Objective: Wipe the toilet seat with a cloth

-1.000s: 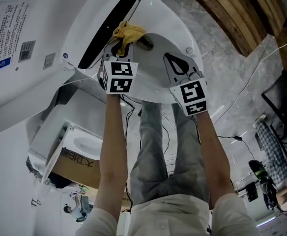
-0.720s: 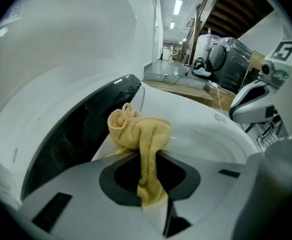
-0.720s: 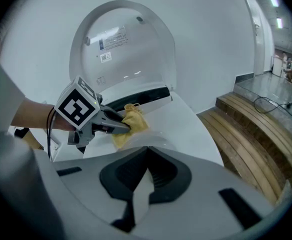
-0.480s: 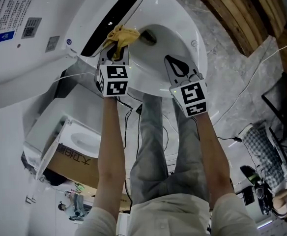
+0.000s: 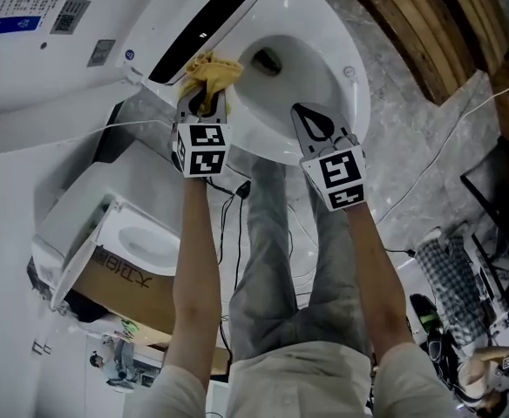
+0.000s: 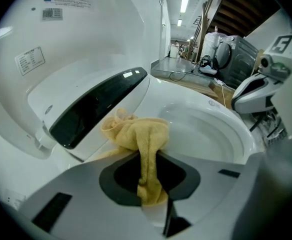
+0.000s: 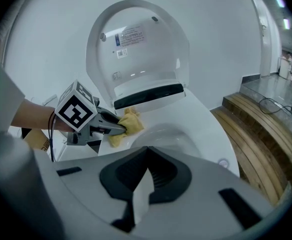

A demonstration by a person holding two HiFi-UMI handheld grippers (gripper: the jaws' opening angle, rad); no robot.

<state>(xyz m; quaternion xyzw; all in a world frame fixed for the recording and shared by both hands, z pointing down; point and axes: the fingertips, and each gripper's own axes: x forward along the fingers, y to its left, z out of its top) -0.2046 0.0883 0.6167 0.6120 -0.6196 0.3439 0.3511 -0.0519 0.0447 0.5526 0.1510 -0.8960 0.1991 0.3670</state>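
Observation:
A white toilet (image 5: pixel 346 103) stands with its lid (image 7: pixel 136 39) raised. A yellow cloth (image 5: pixel 209 70) lies pressed on the back left of the rim, beside a black strip (image 5: pixel 206 26). My left gripper (image 5: pixel 204 101) is shut on the yellow cloth (image 6: pixel 141 134), which bunches up past the jaws onto the rim (image 6: pixel 186 96). My right gripper (image 5: pixel 311 122) hovers over the near right rim, shut with nothing in it. In the right gripper view the left gripper (image 7: pixel 113 128) holds the cloth (image 7: pixel 127 124) beyond my own shut right gripper (image 7: pixel 146 151).
A cardboard box (image 5: pixel 128 281) holding another white ceramic piece (image 5: pixel 145 246) sits at the lower left. Cables (image 5: pixel 429 159) run over the grey marbled floor. Wooden steps (image 5: pixel 429 24) rise at the upper right. The person's legs (image 5: pixel 281 259) stand close to the bowl.
The left gripper has slid the cloth a little leftward along the back rim, away from the drain hole. The right gripper has barely moved. The head view has shifted.

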